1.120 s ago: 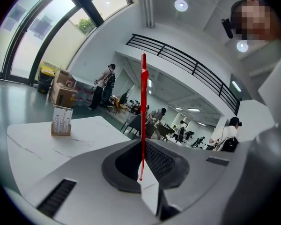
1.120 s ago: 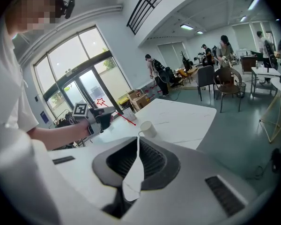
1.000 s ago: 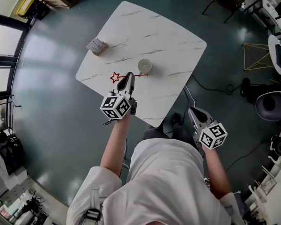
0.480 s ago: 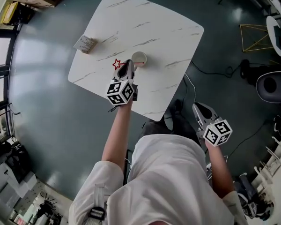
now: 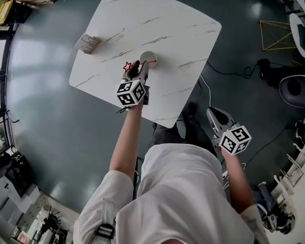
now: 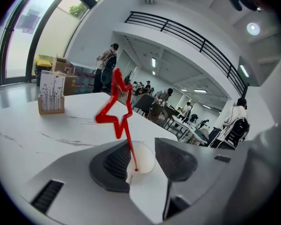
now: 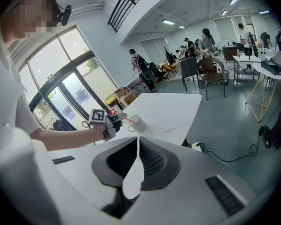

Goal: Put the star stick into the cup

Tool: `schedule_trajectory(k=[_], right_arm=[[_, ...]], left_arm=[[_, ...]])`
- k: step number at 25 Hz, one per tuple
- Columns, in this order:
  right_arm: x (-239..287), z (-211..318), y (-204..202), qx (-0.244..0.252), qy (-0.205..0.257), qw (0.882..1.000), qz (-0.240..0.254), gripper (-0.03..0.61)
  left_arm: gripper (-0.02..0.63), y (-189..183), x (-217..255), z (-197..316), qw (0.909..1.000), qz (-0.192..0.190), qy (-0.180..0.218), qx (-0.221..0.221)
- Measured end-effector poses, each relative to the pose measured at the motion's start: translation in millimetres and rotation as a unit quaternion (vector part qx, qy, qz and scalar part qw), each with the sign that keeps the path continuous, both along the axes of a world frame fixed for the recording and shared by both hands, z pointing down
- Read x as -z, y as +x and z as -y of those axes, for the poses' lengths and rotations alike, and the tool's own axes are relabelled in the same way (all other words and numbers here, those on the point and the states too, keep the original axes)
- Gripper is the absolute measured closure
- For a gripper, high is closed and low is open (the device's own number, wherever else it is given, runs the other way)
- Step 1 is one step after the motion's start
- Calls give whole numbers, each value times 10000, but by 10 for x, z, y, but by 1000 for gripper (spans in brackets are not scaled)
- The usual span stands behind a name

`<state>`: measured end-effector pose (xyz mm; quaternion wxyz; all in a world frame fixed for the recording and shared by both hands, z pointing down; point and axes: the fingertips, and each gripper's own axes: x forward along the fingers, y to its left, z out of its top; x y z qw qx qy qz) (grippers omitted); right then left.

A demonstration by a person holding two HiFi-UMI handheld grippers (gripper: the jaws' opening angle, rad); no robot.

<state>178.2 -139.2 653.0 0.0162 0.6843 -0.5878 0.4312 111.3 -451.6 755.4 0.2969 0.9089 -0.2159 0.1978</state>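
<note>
Left tool (image 5: 136,66), jaws just opened and apart around the star stick (image 6: 129,147), whose lower end sits in the cup (image 5: 148,59) on the desk (image 5: 168,24): leaning left, star-heavy, the stick may tip out or snag a pad on withdrawal.

Left arm (image 5: 124,141) stretched forward; left gripper (image 5: 137,68) pitched down, jaws apart, just opened, star stick (image 6: 127,139) loose between them, nearer left pad. Right arm (image 5: 235,179) bent at side; right gripper (image 5: 213,116) pitched down, jaws closed together, empty.
</note>
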Motion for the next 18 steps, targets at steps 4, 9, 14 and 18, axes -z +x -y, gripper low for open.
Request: schedule_trajectory(k=[4,9,14,18], right_arm=[[7,74,-41,43,68,10000,-29,548],[142,118,-59,99,180,9997,-106,548],[233,88,18,64,262,9994,-236,548],[282,81,9,38,331,9991,-273,548]], left_arm=[[415,-67,-62,-79,9998,113,-164,-94],[391,-296,-42,-150,9991,219,-362,68],[391,-435,-25,-258,9981,265,-522,208],[391,-596,-23,-413,9970,326,-670,214]])
